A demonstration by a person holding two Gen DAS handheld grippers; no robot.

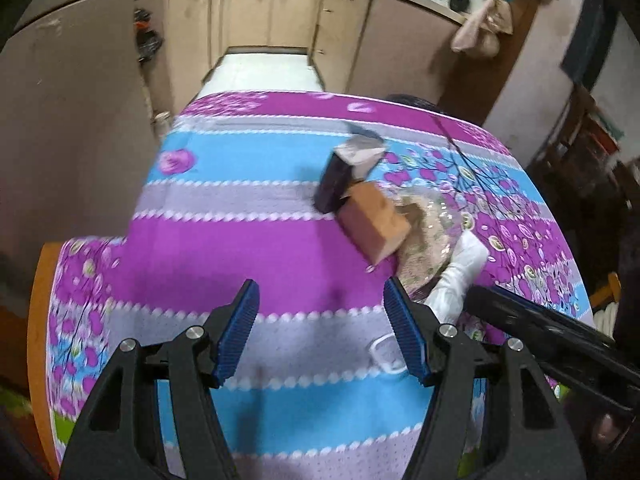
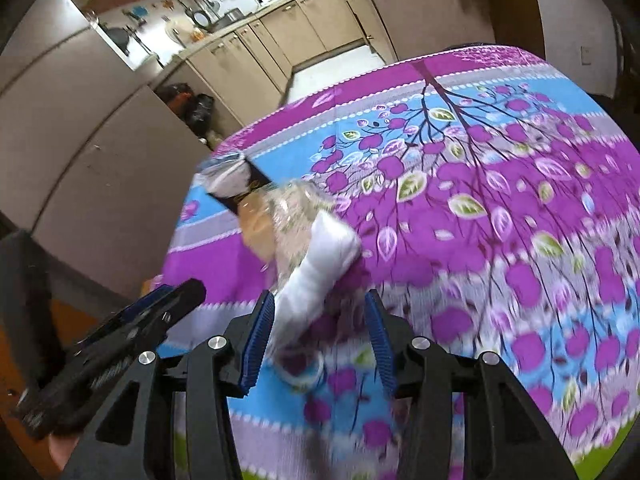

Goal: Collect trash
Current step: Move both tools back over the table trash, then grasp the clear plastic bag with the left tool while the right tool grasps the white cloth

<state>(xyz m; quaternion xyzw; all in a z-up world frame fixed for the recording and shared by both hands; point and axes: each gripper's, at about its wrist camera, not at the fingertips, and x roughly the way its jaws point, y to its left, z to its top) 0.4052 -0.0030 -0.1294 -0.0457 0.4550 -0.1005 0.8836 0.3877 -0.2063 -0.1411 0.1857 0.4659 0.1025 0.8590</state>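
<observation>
A pile of trash lies on the flowered tablecloth (image 1: 248, 240): a dark box (image 1: 348, 176), an orange carton (image 1: 374, 226), a crumpled clear wrapper (image 1: 426, 240) and a white wad of paper (image 1: 460, 280). A small clear ring (image 1: 384, 354) lies nearer. My left gripper (image 1: 320, 332) is open over bare cloth, left of the pile. My right gripper (image 2: 320, 340) hangs over the near end of the white paper (image 2: 324, 256), which rests against its left pad; the right pad stands apart. The clear ring (image 2: 304, 374) lies between its fingers. The view is blurred.
Beige kitchen cabinets (image 1: 272, 20) stand beyond the table's far edge, with dark bags (image 2: 192, 106) on the floor beside them. The bare wooden table rim (image 1: 40, 320) shows at the left. A finger of my right gripper (image 1: 520, 320) reaches in beside my left.
</observation>
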